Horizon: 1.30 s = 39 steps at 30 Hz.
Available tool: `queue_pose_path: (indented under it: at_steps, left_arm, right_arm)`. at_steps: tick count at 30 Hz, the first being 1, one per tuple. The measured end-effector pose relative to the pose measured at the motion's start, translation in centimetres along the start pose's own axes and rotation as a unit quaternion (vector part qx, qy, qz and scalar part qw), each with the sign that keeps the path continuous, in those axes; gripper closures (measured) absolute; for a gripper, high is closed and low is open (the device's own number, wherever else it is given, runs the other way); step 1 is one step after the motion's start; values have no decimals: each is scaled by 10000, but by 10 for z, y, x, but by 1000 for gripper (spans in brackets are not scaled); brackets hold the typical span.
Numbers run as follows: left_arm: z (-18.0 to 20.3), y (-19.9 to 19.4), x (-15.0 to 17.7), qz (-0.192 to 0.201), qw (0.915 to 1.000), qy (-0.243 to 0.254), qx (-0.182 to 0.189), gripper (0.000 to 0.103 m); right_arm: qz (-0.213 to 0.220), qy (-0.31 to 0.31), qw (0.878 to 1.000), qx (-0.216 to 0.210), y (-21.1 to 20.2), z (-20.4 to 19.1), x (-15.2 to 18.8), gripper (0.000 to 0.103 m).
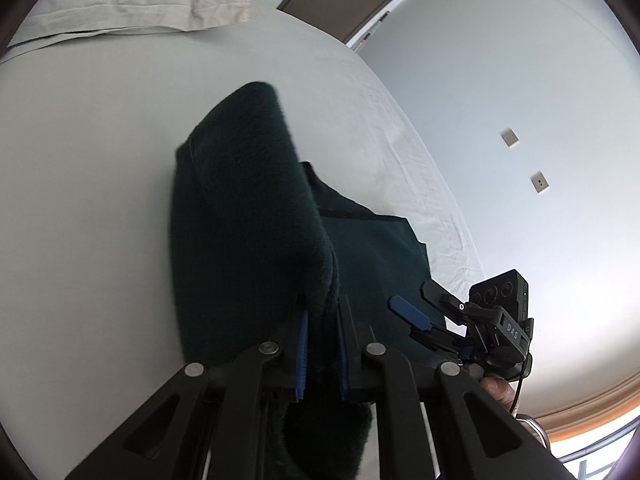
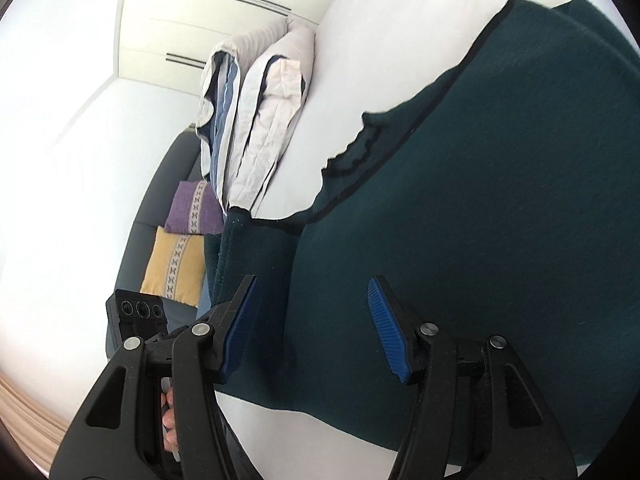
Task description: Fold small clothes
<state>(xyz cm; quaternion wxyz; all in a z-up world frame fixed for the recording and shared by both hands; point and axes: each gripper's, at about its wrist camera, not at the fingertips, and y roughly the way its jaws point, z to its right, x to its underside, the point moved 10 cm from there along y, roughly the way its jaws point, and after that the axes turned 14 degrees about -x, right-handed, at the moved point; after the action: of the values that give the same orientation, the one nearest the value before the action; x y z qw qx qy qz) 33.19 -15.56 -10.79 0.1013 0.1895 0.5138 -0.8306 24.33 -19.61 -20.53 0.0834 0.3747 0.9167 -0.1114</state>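
Garment (image 1: 248, 208) (dark green) clamped by left gripper (image 1: 320, 344) over white bed (image 1: 80, 200); right gripper (image 2: 312, 328) apart.

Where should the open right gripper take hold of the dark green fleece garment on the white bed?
Probably the dark green fleece garment's near hem, approached from the bed's front edge: it lies flat below the right gripper.

The left claw (image 1: 322, 344) pinches a fold of the dark green garment (image 1: 248, 216) above the white bed (image 1: 88, 184); the right claw (image 1: 424, 308) stands parted beside it.
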Motion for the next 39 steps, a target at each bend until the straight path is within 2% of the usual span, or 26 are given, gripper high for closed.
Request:
queue_pose_path:
  at_steps: [3,6,9,11,13,14,15,16,20,26,30,33,35,38,39]
  left_arm:
    - [37,45,13,-248,9996,50,91,91]
    - [46,87,36,-417,9991,33,-32,90]
    - [45,93,41,-202,9995,-139,204,85]
    - [45,85,40,-177,9988,-190,422,77]
    - [51,73,41,-92,9988,-69,485,52]
    - [53,64,41,13,9990,28,454,47]
    - [55,54,43,141,9988,107,467,36]
    - [57,46,45,260,9982,175,512,33]
    - [53,24,65,524,9968,400,447,33]
    - [58,31,103,492,9947,860,288,33]
    - [66,38,115,653,9864,1506,-90,33]
    - [67,42,122,718,9802,1831,-236,33]
    - [66,42,126,749,9764,1999,-314,33]
    - [64,38,135,814,9711,2211,-389,33]
    - [63,35,137,839,9698,2255,-405,33]
  right_arm:
    - [54,285,9995,-129,-14,10,-14,48]
    - [72,466,9989,-69,-23,26,-24,48]
    - [-22,635,9979,-132,-21,38,-25,48]
    - [-97,628,9979,-123,-15,40,-26,48]
    - [-196,631,9978,-75,-6,39,-25,48]
    - [-266,642,9976,-48,-2,38,-25,48]
    - [-350,641,9973,-1,4,38,-23,48]
    - [-469,628,9969,88,10,38,-21,48]
    - [-904,648,9930,397,31,41,-13,49]
    - [-1133,835,9884,572,45,42,-10,49]
    - [-1465,827,9833,694,58,39,-2,48]
    - [-1666,637,9803,845,70,35,1,49]
    - [-1828,470,9768,1012,78,35,3,54]
    - [-1966,334,9723,1223,82,40,5,71]
    - [-1980,279,9713,1288,81,42,5,79]
